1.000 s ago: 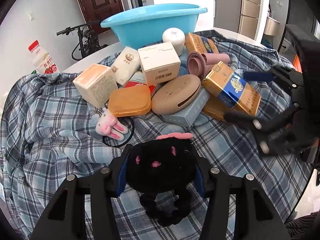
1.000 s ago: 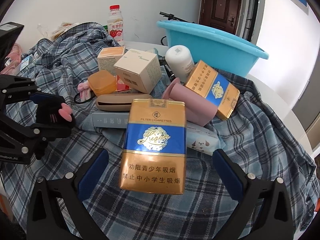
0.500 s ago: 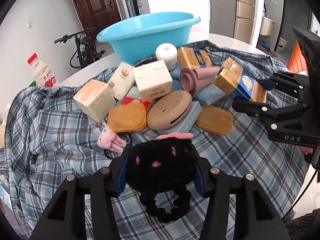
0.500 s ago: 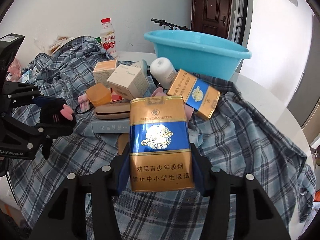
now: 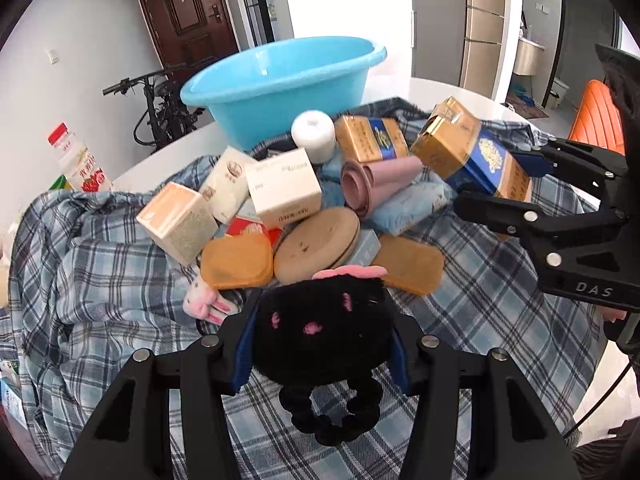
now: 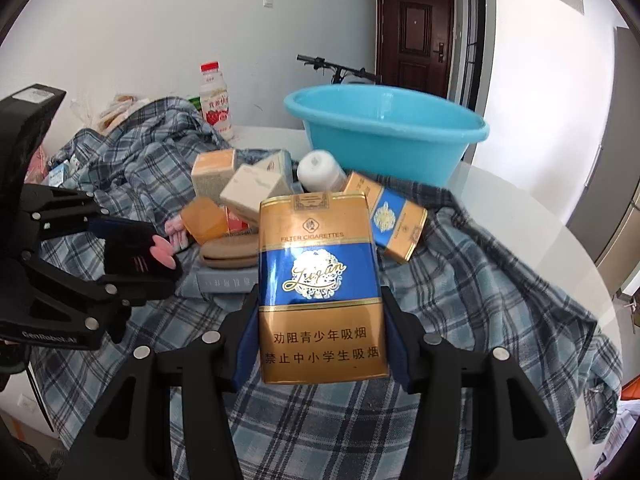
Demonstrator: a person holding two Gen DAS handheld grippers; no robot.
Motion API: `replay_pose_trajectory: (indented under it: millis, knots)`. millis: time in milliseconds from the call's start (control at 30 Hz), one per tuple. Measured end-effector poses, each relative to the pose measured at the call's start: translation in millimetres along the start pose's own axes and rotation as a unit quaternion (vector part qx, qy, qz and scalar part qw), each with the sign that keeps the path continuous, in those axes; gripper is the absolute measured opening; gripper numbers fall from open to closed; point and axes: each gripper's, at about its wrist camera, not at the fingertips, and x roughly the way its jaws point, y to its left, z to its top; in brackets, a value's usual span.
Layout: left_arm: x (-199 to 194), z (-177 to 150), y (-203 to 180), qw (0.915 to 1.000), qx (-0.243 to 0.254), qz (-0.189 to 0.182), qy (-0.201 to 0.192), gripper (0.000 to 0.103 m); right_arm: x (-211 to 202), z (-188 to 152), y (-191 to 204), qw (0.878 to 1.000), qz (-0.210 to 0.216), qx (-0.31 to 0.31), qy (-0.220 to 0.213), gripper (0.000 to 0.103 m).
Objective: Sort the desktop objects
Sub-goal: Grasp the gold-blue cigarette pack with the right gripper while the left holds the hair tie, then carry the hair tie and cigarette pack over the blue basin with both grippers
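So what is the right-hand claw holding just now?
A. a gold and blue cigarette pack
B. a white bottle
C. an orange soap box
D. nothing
A: the right gripper is shut on the cigarette pack, lifted above the plaid cloth, while the left gripper holds a black plush toy.

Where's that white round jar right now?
The white jar lies in the pile's far part, just before the blue basin, beside a gold cigarette pack.

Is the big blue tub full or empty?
Looks empty. The blue tub shows only bare blue inner wall in both views, and nothing pokes above its rim. Its very bottom is hidden, so small things cannot be ruled out.
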Motion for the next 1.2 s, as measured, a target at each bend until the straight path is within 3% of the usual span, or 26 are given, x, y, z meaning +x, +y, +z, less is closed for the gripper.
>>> replay_pose_trajectory:
  millis: [500,833,1200]
  knots:
    - [-8,16,-2,0.9999,-0.001,-0.003,-0.016,0.056,-11,8,-16,1.0,-0.015,0.009,-0.013,0.053]
    - [-27,44,2,0.999,0.009,0.023,-0.038,0.056,-27,40,-17,0.999,-0.026,-0.004,-0.043,0.054]
    - [-40,89,1,0.9965,-0.001,0.01,-0.083,0.056,-28,77,-23,0.997,-0.043,-0.002,-0.057,0.054]
